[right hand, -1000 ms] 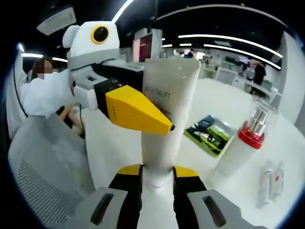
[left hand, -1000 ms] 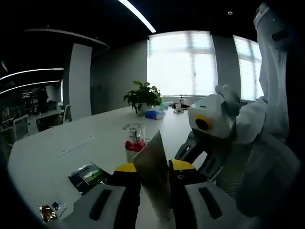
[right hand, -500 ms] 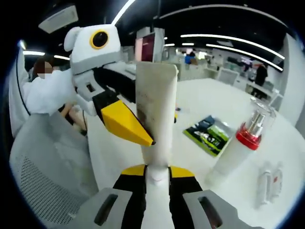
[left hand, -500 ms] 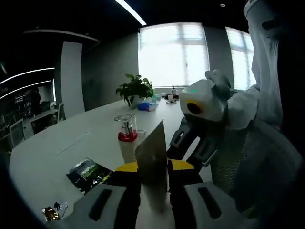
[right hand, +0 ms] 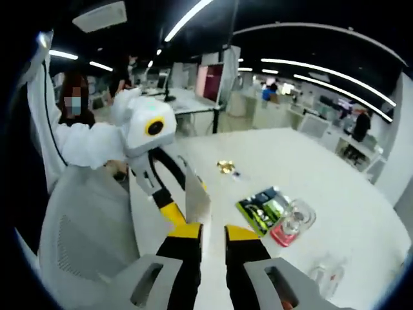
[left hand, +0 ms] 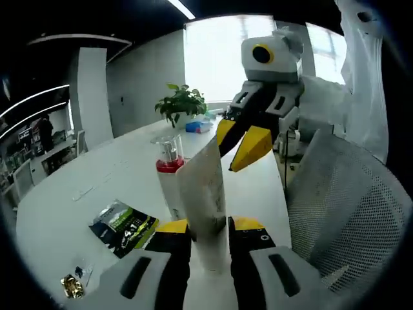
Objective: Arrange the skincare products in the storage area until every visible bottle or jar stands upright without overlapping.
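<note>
Two grippers share our attention. In the left gripper view, the left gripper (left hand: pixel 208 234) is clamped on a white squeeze tube (left hand: pixel 204 197), its yellow-tipped jaws pinching the lower part while the flat crimped end stands up between them. The tube is upright, held just above the near edge of the white table (left hand: pixel 97 187). We cannot read any writing on it from here.

In the same view the right gripper (left hand: pixel 242 137) hangs above and just beyond the tube, pointing down toward it, its jaws parted with nothing between them and clear of the tube. A white sleeve (left hand: pixel 322 97) carries it in from the right.

In the right gripper view, the right gripper (right hand: pixel 211 234) shows its own jaws slightly apart and empty. Below them the left gripper (right hand: pixel 184 216) holds the squeeze tube (right hand: pixel 197 197) upright at the table's near edge, the person's sleeve (right hand: pixel 87 143) reaching in from the left.

Just behind the tube stands a white pump bottle (left hand: pixel 169 177) with a red collar and clear cap, upright; in the right gripper view that pump bottle (right hand: pixel 289 226) is to the right. A dark green sachet (left hand: pixel 124 227) lies flat to the left, its print too small for us to read, and a small gold wrapper (left hand: pixel 72 285) lies nearer the left edge. A potted plant (left hand: pixel 184 106) sits at the table's far end. A mesh chair (left hand: pixel 348 206) stands to the right.
</note>
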`<state>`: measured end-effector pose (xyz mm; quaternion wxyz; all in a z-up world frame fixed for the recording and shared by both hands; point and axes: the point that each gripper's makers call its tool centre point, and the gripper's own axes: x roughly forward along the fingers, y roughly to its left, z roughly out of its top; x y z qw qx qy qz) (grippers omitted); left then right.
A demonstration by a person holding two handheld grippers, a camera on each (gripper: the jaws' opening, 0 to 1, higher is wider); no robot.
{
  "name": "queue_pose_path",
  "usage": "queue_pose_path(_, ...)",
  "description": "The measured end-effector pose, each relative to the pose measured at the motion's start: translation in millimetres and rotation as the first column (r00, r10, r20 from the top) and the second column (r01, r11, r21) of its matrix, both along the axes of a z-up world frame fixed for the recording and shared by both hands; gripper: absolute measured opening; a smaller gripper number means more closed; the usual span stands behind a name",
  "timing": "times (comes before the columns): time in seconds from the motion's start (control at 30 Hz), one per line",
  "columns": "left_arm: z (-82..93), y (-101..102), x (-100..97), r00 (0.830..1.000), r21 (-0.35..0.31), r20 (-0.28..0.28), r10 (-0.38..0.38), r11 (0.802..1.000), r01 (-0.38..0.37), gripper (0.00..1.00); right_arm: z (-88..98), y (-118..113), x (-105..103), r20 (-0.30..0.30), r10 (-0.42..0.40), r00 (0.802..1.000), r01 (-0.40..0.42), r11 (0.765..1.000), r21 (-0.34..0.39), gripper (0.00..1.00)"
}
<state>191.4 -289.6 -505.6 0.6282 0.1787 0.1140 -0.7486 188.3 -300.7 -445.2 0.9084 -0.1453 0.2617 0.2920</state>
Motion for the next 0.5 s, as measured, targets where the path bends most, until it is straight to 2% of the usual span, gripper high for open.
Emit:
queue_pose_path(0.13, -14.0, 7, 3.8, 1.0, 0.076, 0.012, 0.007, 0.997, -0.008, 0.19, 1.1, 6, 2, -0.055, 0.116, 0.992, -0.121, 0.988, -0.093, 0.07)
queue_pose_path(0.23, -19.7, 10, 4.9, 1.0, 0.106, 0.022, 0.005, 0.994, -0.007, 0.19, 6.6, 16, 8, -0.062, 0.184, 0.981, -0.191, 0.972, -0.135, 0.09)
queue_pose_path(0.37, -22.4, 11, 4.4, 1.0, 0.119, 0.028, -0.001, 0.993, -0.002, 0.18, 9.3, 32, 9, -0.135, 0.272, 0.953, -0.289, 0.949, -0.125, 0.13)
queue_pose_path(0.4, -23.9, 11, 4.4, 0.999, 0.128, 0.036, -0.003, 0.992, -0.002, 0.18, 8.4, 32, 11, -0.142, 0.279, 0.95, -0.298, 0.944, -0.144, 0.12)
queue_pose_path(0.43, -25.5, 12, 4.8, 0.999, 0.135, 0.04, -0.006, 0.991, 0.001, 0.18, 5.6, 32, 12, -0.161, 0.301, 0.94, -0.327, 0.928, -0.179, 0.11)
queue_pose_path(0.5, -30.9, 15, 7.8, 0.999, 0.156, 0.047, -0.008, 0.988, 0.0, 0.18, -0.6, 34, 14, -0.206, 0.317, 0.926, -0.356, 0.915, -0.192, 0.1)
